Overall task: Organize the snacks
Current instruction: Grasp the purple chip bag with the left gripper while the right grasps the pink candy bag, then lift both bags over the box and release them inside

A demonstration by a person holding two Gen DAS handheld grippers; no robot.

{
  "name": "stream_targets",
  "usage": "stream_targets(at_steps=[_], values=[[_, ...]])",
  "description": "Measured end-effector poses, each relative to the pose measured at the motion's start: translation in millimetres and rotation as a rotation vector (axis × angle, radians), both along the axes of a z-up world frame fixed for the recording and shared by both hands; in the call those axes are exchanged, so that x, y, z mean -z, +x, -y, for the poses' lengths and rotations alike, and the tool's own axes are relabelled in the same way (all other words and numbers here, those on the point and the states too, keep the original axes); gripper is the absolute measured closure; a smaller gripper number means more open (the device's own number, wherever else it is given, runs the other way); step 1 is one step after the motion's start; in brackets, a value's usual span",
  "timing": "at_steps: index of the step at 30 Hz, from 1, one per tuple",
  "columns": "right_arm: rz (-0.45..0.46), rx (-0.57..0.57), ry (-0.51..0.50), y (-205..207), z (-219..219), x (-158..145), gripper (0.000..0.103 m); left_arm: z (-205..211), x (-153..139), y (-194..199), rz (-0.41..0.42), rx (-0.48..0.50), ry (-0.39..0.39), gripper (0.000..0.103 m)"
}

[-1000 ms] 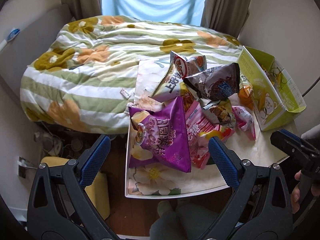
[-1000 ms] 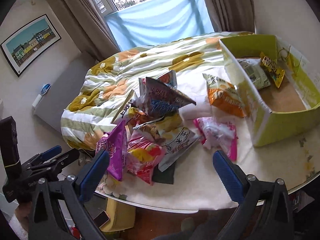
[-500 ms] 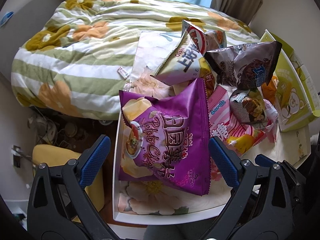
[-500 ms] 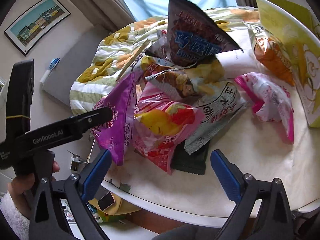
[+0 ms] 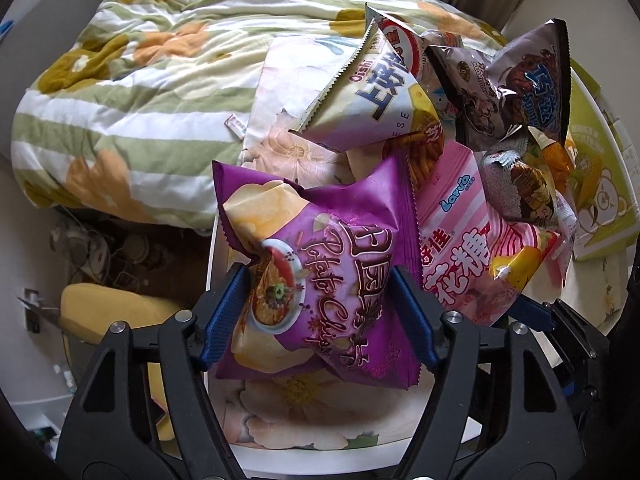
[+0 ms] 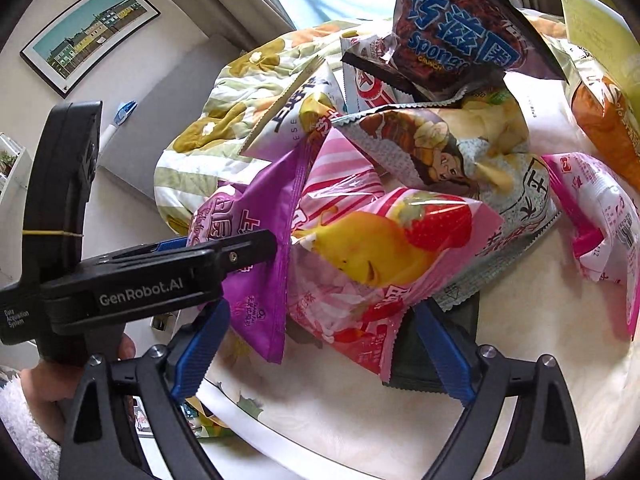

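Observation:
A pile of snack bags lies on the white table. My left gripper is shut on the purple potato chip bag, its blue pads squeezing both sides; the bag also shows in the right wrist view with the left gripper clamped on it. My right gripper is open, its fingers on either side of the pink strawberry marshmallow bag, not pressing it. Behind lie a white Oishi bag, a brown Sponge Crunch bag and a grey bag with a cartoon figure.
A green cardboard box stands at the table's right side. A flowered quilt covers the bed behind the table. A pink-and-white bag and an orange bag lie to the right. A yellow stool stands below left.
Both grippers moved in close to the pile. My left gripper closed on the purple chip bag. My right gripper came up around the pink bag, still open.

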State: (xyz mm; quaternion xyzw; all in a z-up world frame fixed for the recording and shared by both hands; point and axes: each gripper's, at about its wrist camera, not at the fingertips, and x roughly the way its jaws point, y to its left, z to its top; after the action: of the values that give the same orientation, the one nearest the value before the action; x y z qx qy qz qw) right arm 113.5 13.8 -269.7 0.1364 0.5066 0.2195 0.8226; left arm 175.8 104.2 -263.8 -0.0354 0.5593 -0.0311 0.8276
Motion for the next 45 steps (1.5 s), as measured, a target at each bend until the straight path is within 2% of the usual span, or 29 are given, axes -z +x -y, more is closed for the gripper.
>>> stream_targets(at_steps=[9,13,18,19,22,25,34,41,45], values=[[-0.04,0.048,0.066,7.1,14.0,7.4,0.015,-0.7,-9.1,-9.6,0.02,0.021,-0.007,0.05],[-0.052,0.066,0.108,9.6,18.8,10.4,0.015,2.9,-11.0,-15.6,0.034,0.047,0.018,0.052],[-0.065,0.089,0.135,13.3,22.1,11.9,0.016,0.4,-10.9,-18.8,0.04,0.038,-0.003,0.052],[-0.066,0.096,0.133,12.9,23.1,11.7,0.018,0.4,-11.1,-18.9,0.041,0.038,-0.005,0.052],[-0.079,0.11,0.113,14.2,23.7,13.7,0.04,0.6,-11.8,-20.0,0.049,0.048,-0.004,0.055],[-0.08,0.121,0.11,12.9,27.4,12.9,0.047,0.1,-12.6,-22.1,0.049,0.051,-0.007,0.055],[-0.05,0.133,0.072,1.4,24.3,0.8,0.05,-5.4,-30.2,-37.0,0.072,0.034,-0.042,0.057],[-0.043,0.141,0.062,-8.5,21.4,-11.2,0.05,-8.6,-55.8,-55.2,0.115,0.034,-0.059,0.057],[-0.01,0.148,0.05,-16.4,21.0,-25.7,0.05,-7.6,-74.5,-65.7,0.152,0.047,-0.055,0.057]])
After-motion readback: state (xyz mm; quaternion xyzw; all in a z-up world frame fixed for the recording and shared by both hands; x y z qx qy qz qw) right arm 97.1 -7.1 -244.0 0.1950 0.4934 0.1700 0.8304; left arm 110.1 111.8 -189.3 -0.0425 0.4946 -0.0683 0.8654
